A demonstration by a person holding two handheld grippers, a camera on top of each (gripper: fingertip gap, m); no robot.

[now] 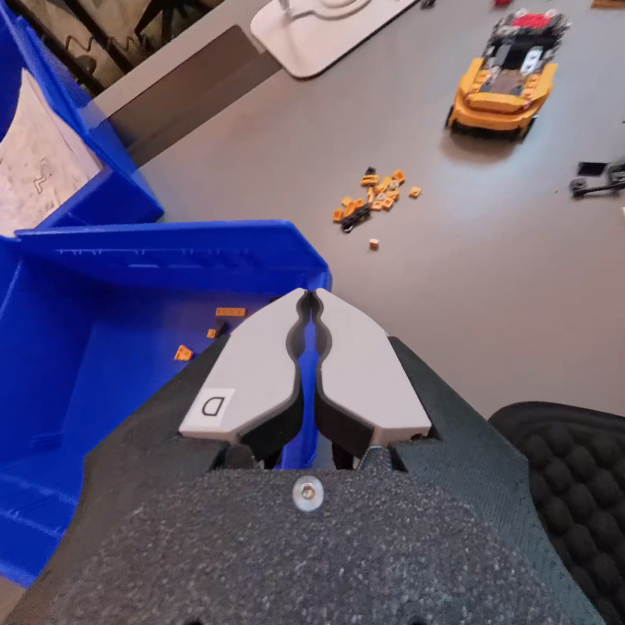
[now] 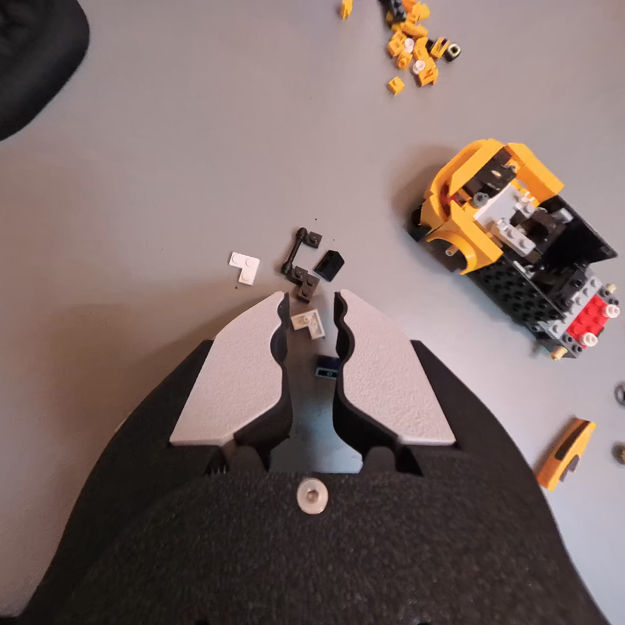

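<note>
My left gripper (image 1: 310, 293) is shut, its tips meeting with nothing seen between them. It hovers over the right end of a blue bin (image 1: 169, 243) with a few orange brick pieces (image 1: 230, 311) on its floor. My right gripper (image 2: 310, 297) is open just above the grey table. A white L-shaped plate (image 2: 308, 324) lies between its fingers, and the pads do not press on it. A small dark blue piece (image 2: 327, 367) lies further back between the fingers. Just ahead of the tips lie black small plates with a bar (image 2: 301, 267), a black slope piece (image 2: 329, 265) and another white L-shaped plate (image 2: 245, 269).
A partly built yellow and black brick car (image 2: 507, 243) stands to the right; it also shows in the left wrist view (image 1: 504, 91). A pile of orange pieces (image 2: 416, 50) lies farther off. An orange curved piece (image 2: 564, 453) lies at the right. A second blue bin (image 1: 101, 111) holds paper. A black cushion (image 1: 575, 473) is at the edge. Tip to tip, the grippers are about 30 centimetres apart.
</note>
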